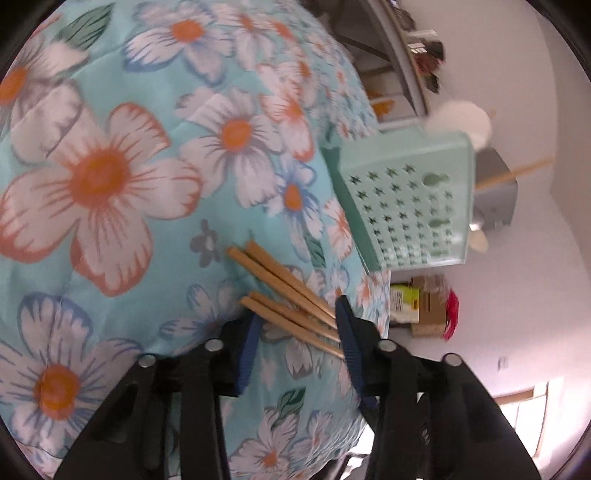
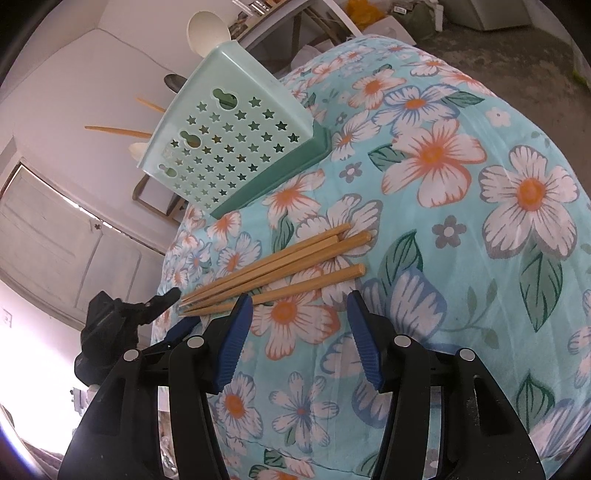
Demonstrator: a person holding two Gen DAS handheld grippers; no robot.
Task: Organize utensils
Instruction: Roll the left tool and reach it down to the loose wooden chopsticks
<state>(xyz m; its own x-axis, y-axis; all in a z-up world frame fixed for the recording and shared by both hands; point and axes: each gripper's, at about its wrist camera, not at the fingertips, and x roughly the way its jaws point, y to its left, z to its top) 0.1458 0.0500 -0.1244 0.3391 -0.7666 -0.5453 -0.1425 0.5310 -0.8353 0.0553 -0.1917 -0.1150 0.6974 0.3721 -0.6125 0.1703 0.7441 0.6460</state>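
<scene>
Several wooden chopsticks (image 1: 284, 291) (image 2: 280, 258) lie side by side on a floral cloth, near the table's edge. My left gripper (image 1: 299, 325) (image 2: 177, 312) stands around their thin ends. Its blue pads flank the sticks, with a gap still showing, and it is open. My right gripper (image 2: 299, 325) hovers open just in front of the sticks' middle, with only cloth between its fingers. A mint green utensil holder (image 1: 413, 206) (image 2: 229, 147) with star-shaped holes stands beyond the sticks on a darker green base. A white spoon (image 2: 207, 31) and two more chopsticks (image 2: 118, 130) poke out of its top.
The turquoise floral cloth (image 1: 110, 110) (image 2: 480, 258) covers the whole table and drops off at the edge beside the chopsticks' thin ends. Off the table are a white door (image 2: 55, 240), a cardboard box (image 1: 432, 310) and shelves with clutter (image 2: 332, 22).
</scene>
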